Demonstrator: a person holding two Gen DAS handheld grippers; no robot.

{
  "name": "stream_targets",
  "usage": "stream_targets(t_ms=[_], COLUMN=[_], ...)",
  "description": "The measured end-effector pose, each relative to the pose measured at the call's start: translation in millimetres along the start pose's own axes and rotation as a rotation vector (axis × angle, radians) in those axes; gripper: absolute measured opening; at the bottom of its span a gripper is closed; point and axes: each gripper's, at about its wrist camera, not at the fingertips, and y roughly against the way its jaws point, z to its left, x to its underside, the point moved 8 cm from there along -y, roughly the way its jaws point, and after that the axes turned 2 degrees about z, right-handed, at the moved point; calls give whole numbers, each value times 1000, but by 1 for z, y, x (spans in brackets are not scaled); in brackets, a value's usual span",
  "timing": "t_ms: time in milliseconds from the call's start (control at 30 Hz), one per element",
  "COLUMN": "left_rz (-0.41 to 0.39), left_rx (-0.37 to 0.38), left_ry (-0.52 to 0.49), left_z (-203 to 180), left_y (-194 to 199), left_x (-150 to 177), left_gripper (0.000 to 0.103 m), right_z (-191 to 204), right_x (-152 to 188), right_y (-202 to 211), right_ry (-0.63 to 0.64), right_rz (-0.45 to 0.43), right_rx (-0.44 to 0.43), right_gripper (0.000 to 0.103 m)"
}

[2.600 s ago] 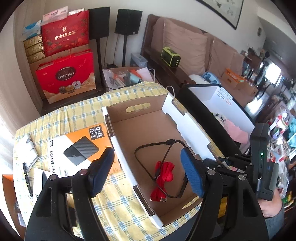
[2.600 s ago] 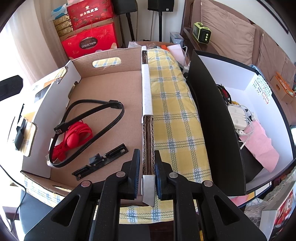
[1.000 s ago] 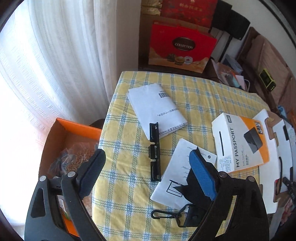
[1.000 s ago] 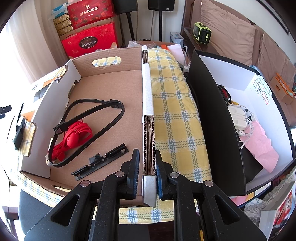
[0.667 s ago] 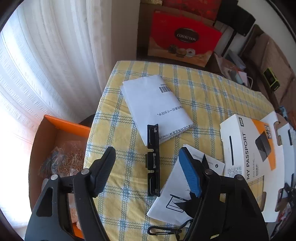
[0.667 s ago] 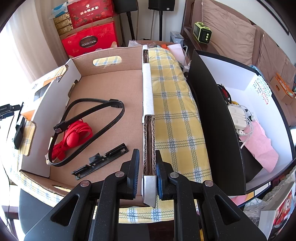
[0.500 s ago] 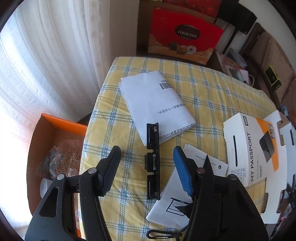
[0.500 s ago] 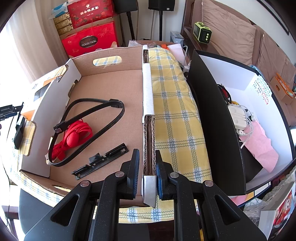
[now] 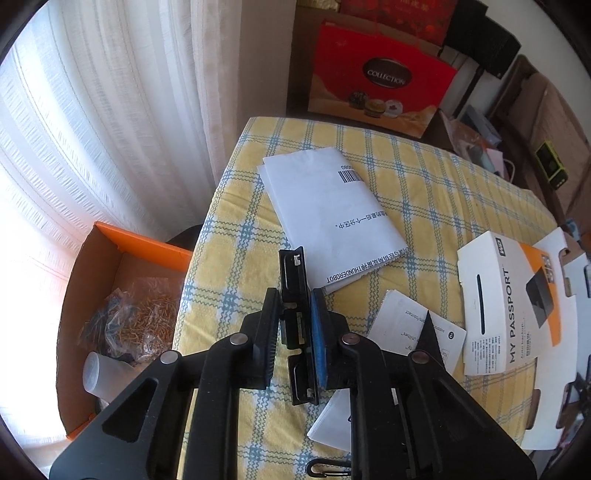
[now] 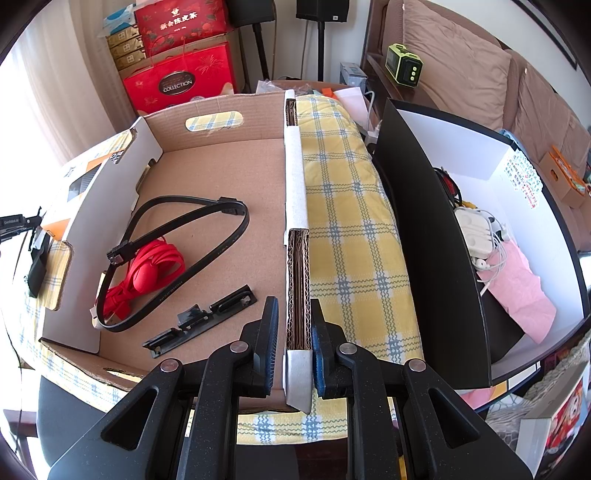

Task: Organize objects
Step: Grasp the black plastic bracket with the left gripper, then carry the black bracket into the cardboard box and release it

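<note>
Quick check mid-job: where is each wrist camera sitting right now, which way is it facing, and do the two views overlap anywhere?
Left wrist: behind the left gripper, looking down at the checked tablecloth; jaws closing around a black bracket.
Right wrist: behind the right gripper, looking down along the cardboard box wall it clamps.
Shared: the tablecloth and the red gift bag.

This is a home living room. A brown sofa [image 10: 480,70] with big cushions stands along the wall, white curtains [image 9: 110,129] cover a bright window, red gift boxes [image 10: 177,85] are stacked in the corner beside black speakers [image 10: 321,9] on stands, and a yellow checked cloth [image 9: 424,177] covers the worktop.
</note>
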Motion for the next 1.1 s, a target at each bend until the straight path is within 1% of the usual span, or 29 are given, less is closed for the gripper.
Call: stream_targets(t_ms=[133,267,500,633,833,1100], left_rz=[-29,-67,-114,-130,-150,-163], left_rx=[5,26,107,154,197,236], left_ry=[-27,-68,-157,-214,-301,-368], left_z=[-11,-32,-85,-118,-163,-206], left_y=[12,31,67,86,107,123], left_x=[0,0,3,10,22,36], left_gripper=[15,15,15,15,15,15], right_z=[0,0,0,1,2,2], right_x=[1,1,3,3,4,4], right_y=[-1,-1,-2,-2,-2,-1], right_ry=[1,0,-1,-1,1,1], right_rz=[0,-1,-1,0,1,1], right_rx=[0,1,1,1,3,3], right_gripper=[16,16,17,17,17,17])
